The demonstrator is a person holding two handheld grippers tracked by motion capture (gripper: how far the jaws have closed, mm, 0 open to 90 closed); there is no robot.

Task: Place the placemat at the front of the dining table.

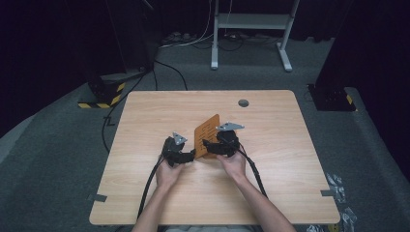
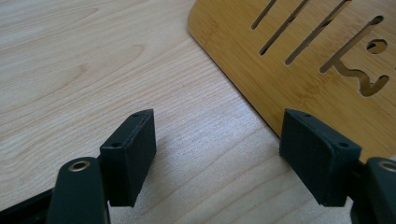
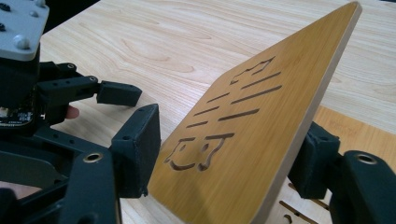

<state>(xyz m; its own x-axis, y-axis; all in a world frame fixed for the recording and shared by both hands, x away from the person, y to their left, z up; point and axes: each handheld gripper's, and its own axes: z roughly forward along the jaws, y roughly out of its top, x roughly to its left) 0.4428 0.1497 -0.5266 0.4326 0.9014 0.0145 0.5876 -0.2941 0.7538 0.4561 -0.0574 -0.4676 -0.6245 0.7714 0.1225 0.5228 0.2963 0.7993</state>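
Nearest, the person's forearms come in over the counter point(image 1: 145, 193) edge, one hand on each tool. Left tongs point(image 1: 186, 157) sit low on the counter, jaws spread apart with nothing between them; in the left gripper view the left tongs point(image 2: 217, 140) frame bare wood, and the right-hand jaw sits just at the edge of a flat slotted board point(image 2: 299, 56) lying on the counter. Right tongs point(image 1: 209, 145) are clamped on a second board, the lifted panel point(image 1: 207, 135); in the right gripper view the right tongs point(image 3: 229, 158) pinch the panel point(image 3: 261, 130) near its lower edge, one jaw on each face, panel tilted up off the counter. Under it another slotted piece shows at bottom right, likely the flat board. Farther off, a grommet hole point(image 1: 243, 103) near the counter's far edge.

Progress judged: panel picked up and tilted, probably mid-assembly of a bamboo stand. Left: seat the panel into or against the flat board, left tongs likely to steady it. Not joined yet.
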